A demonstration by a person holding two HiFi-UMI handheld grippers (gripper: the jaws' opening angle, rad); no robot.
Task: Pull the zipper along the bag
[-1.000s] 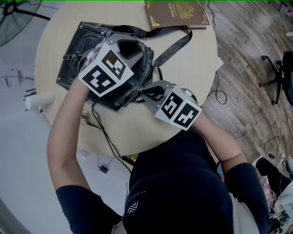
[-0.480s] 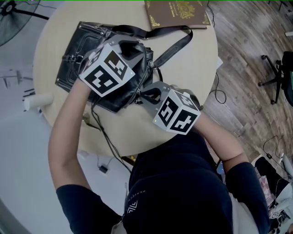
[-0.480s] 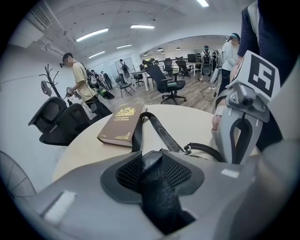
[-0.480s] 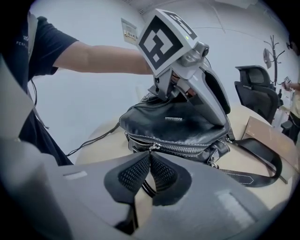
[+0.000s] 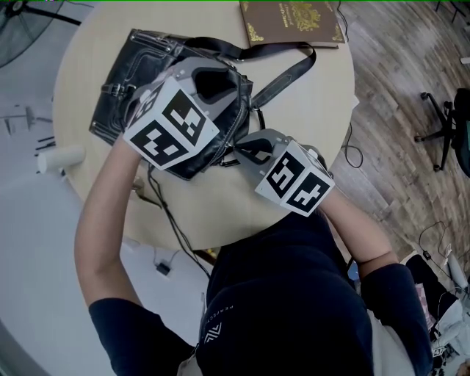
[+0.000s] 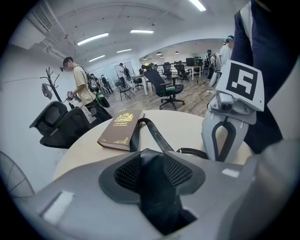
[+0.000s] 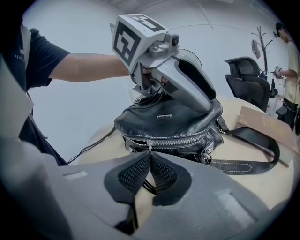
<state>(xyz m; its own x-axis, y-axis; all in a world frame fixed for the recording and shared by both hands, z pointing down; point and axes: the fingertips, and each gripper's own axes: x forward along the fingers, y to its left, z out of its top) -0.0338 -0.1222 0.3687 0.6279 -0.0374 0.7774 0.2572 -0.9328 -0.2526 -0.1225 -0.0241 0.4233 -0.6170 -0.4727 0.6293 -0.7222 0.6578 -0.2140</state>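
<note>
Round pale table (image 5: 308, 139) fills most of the head view, wood floor (image 5: 396, 88) to its right. Black leather bag (image 5: 136, 70) lies on the table's left half, its long side w/ the zipper turned toward the person. Brown book w/ gold print (image 5: 294, 18) lies flat at the far table edge, just beside the bag's strap (image 5: 286, 70), which runs from the bag out across the tabletop toward the book. Thin black cable (image 5: 165, 213) trails from under the bag's near edge and off the table. L claw (image 6: 151, 161) sits on top of the bag, angled down; a fold of black bag material fills the gap btwn its pads, pinched there, and its jaws have just been opening a little w/ that fold btwn them. R claw (image 7: 149, 154) is at the bag's near side, well below the L one in the head view, jaws drawn almost fully together, tips meeting on the zipper pull (image 7: 149, 146). Silver zipper (image 7: 178, 139) runs along the bag's front edge; teeth to the pull's right look closed, and the stretch to its left is too short to judge.
</note>
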